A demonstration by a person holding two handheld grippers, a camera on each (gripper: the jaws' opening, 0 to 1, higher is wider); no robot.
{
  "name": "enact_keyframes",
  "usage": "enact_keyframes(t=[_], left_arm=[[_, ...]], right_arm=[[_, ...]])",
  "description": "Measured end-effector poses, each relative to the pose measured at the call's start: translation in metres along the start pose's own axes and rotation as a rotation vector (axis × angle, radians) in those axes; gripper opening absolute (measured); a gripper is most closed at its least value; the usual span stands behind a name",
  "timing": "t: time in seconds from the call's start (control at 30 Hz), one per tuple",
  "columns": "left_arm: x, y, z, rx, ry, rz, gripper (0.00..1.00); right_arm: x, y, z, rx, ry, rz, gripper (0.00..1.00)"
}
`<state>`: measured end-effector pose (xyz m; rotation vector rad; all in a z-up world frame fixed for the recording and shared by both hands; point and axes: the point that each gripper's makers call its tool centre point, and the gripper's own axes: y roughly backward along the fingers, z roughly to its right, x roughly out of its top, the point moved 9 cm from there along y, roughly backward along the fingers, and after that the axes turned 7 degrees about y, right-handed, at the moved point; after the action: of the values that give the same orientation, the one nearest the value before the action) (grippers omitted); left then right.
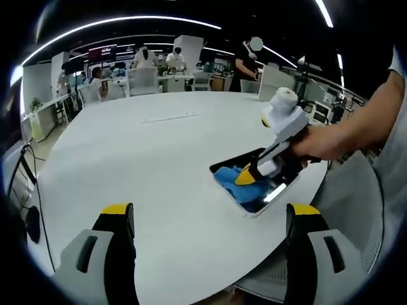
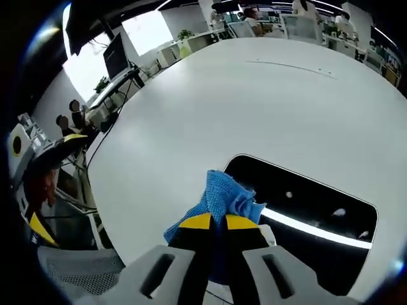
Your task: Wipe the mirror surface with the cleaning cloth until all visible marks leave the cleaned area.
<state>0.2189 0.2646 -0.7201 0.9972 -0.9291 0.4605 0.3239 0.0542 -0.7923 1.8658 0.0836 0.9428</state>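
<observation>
My left gripper hangs with jaws spread wide above the white table, well short of the mirror. My right gripper pinches the blue cloth, pressing it onto the mirror's near-left corner by the table edge.

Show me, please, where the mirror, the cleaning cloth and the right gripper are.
mirror [image 2: 318, 206]: right gripper view, dark glass near its middle.
cleaning cloth [image 2: 222, 194]: right gripper view, blue folds above the tips.
right gripper [image 2: 218, 222]: right gripper view, between its yellow tips.
</observation>
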Motion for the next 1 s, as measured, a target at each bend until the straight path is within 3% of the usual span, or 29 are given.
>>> enact_keyframes(t=[0.67, 1.0], left_arm=[[-0.006, 0.002, -0.003, 0.002, 0.01, -0.02, 0.99], [-0.007, 0.0, -0.005, -0.001, 0.015, -0.018, 0.99]], right_arm=[[0.031, -0.018, 0.025, 0.001, -0.011, 0.024, 0.0], [0.035, -0.02, 0.029, -0.014, -0.002, 0.033, 0.0]])
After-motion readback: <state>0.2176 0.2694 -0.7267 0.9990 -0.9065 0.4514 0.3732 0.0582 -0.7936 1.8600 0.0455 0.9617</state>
